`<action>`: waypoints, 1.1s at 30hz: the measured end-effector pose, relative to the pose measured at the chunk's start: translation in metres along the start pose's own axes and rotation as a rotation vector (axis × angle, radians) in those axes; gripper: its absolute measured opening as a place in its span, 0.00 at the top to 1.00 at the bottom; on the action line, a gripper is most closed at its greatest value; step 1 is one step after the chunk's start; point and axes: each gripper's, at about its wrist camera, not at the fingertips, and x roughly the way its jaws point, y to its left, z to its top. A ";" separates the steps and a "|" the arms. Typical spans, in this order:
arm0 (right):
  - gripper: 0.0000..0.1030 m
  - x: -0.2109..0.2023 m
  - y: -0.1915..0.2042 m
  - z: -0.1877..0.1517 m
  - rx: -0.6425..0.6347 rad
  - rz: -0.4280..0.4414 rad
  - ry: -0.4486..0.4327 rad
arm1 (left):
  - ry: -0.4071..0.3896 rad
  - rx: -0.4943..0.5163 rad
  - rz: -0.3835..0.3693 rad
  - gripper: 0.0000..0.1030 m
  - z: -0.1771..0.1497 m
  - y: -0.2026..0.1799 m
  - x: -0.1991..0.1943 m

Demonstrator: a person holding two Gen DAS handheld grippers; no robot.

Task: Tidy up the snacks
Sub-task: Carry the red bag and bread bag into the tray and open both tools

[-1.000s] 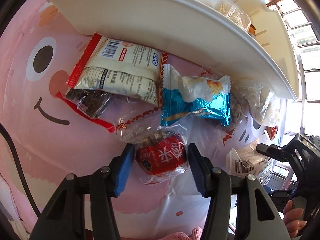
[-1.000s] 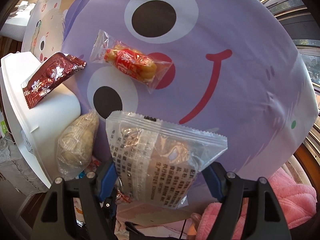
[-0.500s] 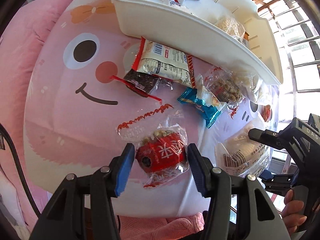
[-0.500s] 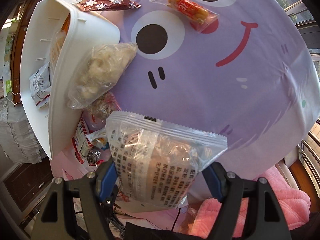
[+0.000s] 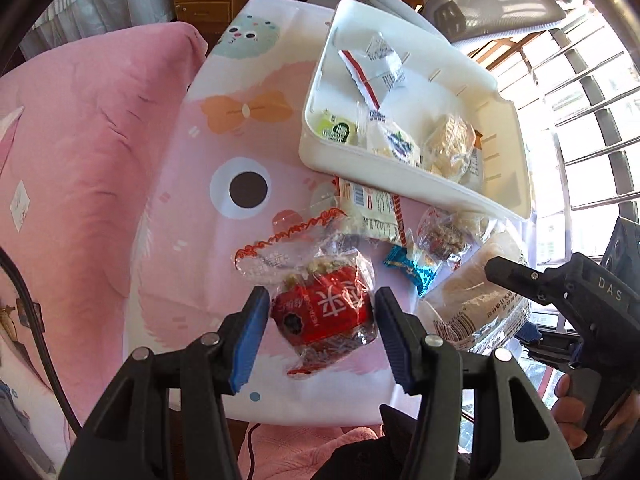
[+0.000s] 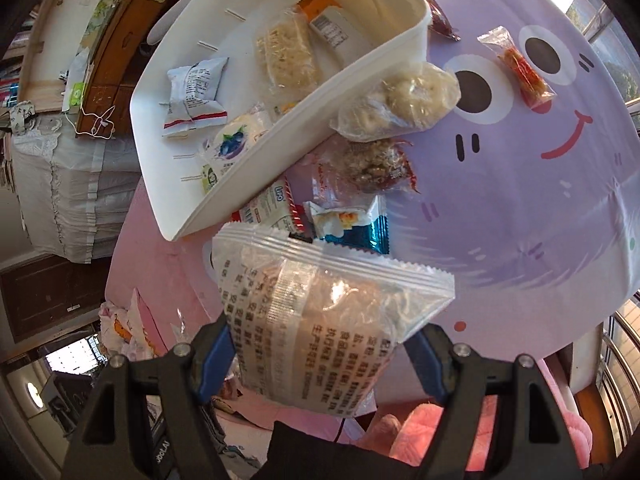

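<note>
The left gripper (image 5: pixel 320 322) is closed on a small clear wrapper with a red label and a nut bar inside (image 5: pixel 326 312); its blue pads press the wrapper from both sides. The right gripper (image 6: pixel 320 354) stands wider and clamps a large clear packet printed with black text, with a pale cake inside (image 6: pixel 320 320). Both packets hang in the air above the cartoon-printed cloth (image 5: pixel 192 240), so the step in hand appears to be the carrying of two snacks toward the bin.

Beyond the held packets, loose snacks lie on the cloth against the near wall of the bin: a blue foil packet (image 6: pixel 352 228), a clear bag of brownish clusters (image 6: pixel 372 160) and a clear bag of pale puffs (image 6: pixel 400 100). Past them stands the white rectangular plastic bin (image 5: pixel 508 132), which already holds several packets. At the far edge of the cloth lies a clear wrapper with an orange-red snack (image 6: pixel 520 68).

The next move, I judge, asks each gripper to come above the bin's open top, over a free spot, and only then to release.
</note>
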 end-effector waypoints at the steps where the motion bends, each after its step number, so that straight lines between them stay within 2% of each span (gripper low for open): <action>1: 0.26 -0.005 0.007 0.000 -0.020 0.004 -0.021 | -0.013 0.008 -0.001 0.48 0.006 0.001 -0.006; 12: 0.26 -0.044 0.047 0.025 -0.141 0.008 -0.216 | -0.130 0.112 -0.016 0.48 0.064 -0.020 -0.042; 21: 0.26 -0.061 0.049 0.060 -0.180 -0.002 -0.356 | -0.148 0.165 -0.062 0.48 0.103 -0.039 -0.020; 29: 0.25 -0.064 0.033 0.090 -0.146 -0.020 -0.407 | -0.129 0.180 -0.083 0.47 0.122 -0.057 0.005; 32: 0.22 -0.062 0.025 0.100 -0.120 -0.021 -0.397 | -0.126 0.188 -0.068 0.44 0.124 -0.063 0.010; 33: 0.20 -0.060 0.022 0.103 -0.111 -0.024 -0.389 | -0.124 0.194 -0.061 0.39 0.124 -0.066 0.011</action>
